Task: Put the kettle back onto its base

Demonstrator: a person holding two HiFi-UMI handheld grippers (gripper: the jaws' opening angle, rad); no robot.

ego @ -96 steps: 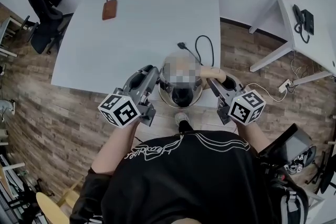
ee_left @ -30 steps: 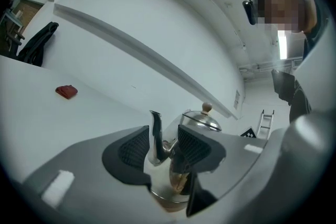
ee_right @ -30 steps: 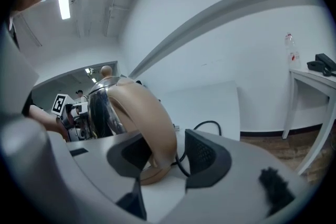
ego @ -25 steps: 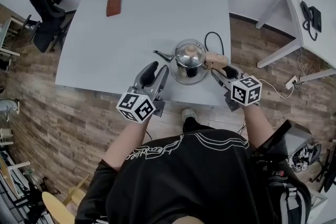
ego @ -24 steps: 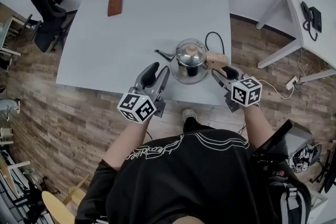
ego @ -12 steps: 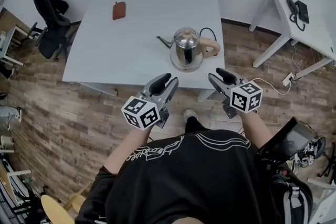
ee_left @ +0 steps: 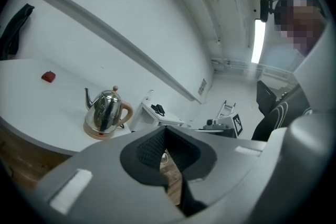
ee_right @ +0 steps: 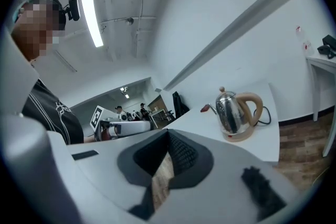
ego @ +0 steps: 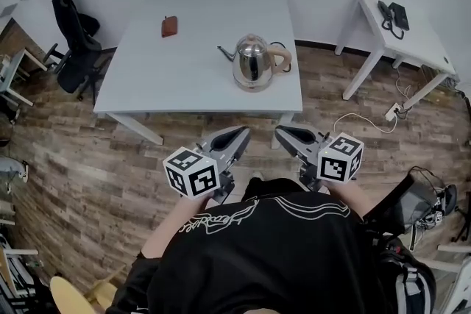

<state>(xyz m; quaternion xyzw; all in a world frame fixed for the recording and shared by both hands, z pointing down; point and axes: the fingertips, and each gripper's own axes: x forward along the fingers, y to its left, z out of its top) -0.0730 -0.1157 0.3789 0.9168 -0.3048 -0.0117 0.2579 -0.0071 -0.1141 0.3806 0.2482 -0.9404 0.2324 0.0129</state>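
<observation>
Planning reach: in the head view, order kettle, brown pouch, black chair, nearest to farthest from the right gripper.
1. Kettle, right side of table, nearest the right gripper.
2. Brown pouch, table's far left.
3. Black chair, left of table.

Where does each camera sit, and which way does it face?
Head view: on the person's head, looking steeply down at the white table and shiny steel kettle with a tan handle; black-shirted torso, left gripper and right gripper show.
Left gripper view: on the left gripper, looking along its shut jaws towards the kettle; the torso shows at right.
Right gripper view: on the right gripper, along its shut jaws towards the kettle; the torso shows at left.
Shared: all three show kettle and table.
</observation>
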